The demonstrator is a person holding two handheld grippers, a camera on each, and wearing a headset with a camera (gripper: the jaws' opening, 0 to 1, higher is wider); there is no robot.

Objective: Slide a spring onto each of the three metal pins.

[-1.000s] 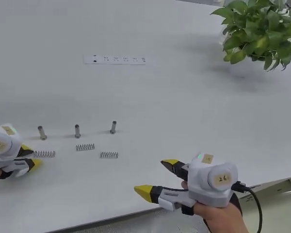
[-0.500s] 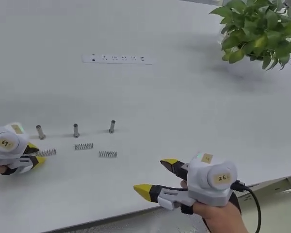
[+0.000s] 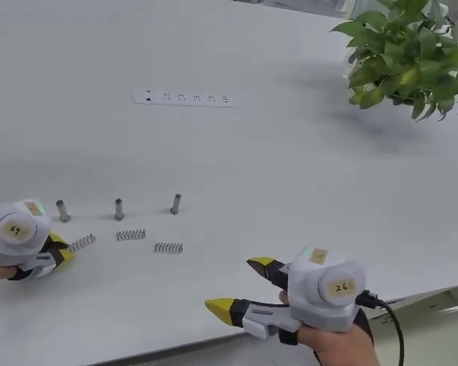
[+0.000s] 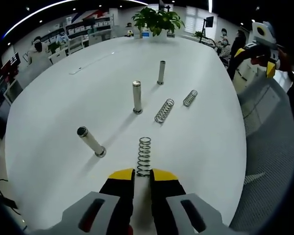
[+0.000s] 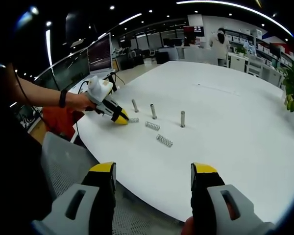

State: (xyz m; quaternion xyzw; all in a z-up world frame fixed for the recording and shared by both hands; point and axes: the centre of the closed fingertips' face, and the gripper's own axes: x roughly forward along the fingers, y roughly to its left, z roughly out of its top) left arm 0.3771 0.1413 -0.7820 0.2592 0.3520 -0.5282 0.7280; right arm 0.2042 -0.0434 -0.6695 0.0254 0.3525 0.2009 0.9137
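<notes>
Metal pins are stood upright in a row on the white table [image 3: 290, 191]: left pin [image 4: 90, 142], middle pin [image 4: 136, 97], right pin [image 4: 161, 72]. One spring is laid just near of each, presumably as its pair. The left spring [image 4: 144, 154] is pinched at its near end by the almost-closed jaws of the left gripper [image 4: 143, 175], so most of the coil is free for threading over the left pin beside it. The right gripper [image 5: 153, 169] is held wide open and empty at the table's near edge, well apart.
</notes>
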